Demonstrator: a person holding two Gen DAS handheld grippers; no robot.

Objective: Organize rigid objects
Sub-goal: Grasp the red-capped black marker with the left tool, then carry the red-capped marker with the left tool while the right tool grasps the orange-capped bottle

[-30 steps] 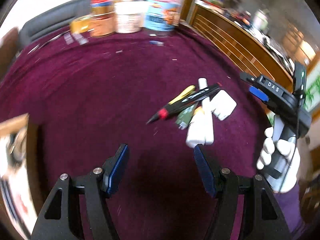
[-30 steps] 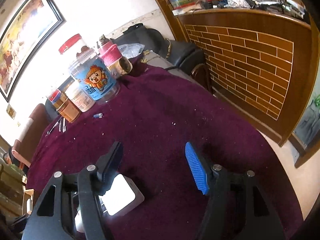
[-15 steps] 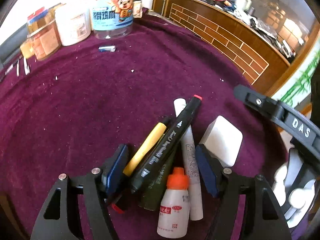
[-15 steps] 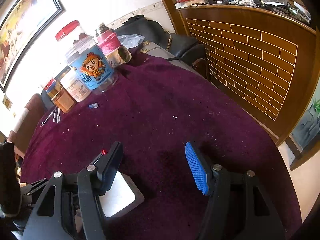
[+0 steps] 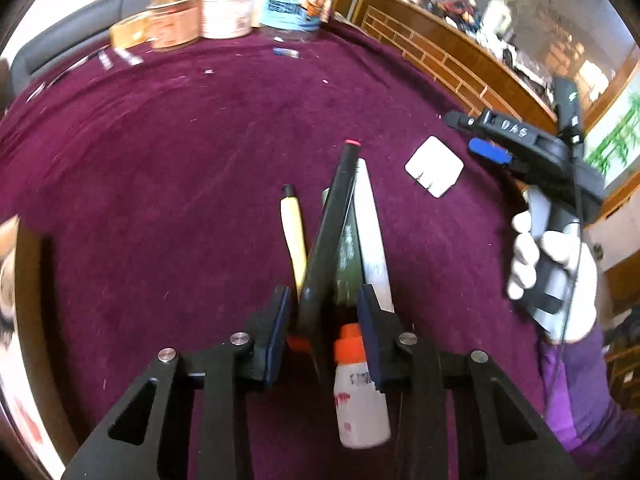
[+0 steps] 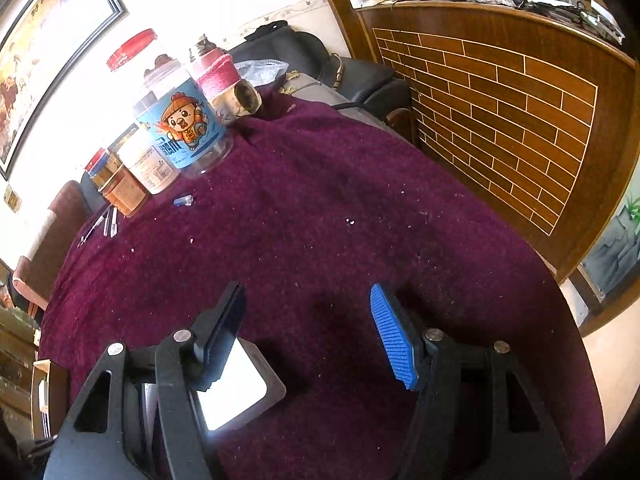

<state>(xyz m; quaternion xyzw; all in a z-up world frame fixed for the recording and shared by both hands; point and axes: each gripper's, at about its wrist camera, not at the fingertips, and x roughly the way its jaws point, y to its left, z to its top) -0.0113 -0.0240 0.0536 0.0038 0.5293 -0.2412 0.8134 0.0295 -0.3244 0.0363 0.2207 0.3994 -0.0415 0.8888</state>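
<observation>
Four pens (image 5: 334, 224), one bottle (image 5: 360, 396), one block (image 5: 435, 166)

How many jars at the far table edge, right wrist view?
4, clustered far left: red-lidded jar at the back, blue cartoon-label jar before it, white-label jar to its left, amber jar leftmost. More may be hidden behind.

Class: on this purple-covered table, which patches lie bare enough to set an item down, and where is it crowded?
Bare cloth runs between the jars and the pens. More lies ahead of the right tool, toward the brick-patterned counter. It is crowded at the left tool: yellow pen, black marker, white tube, white bottle.
</observation>
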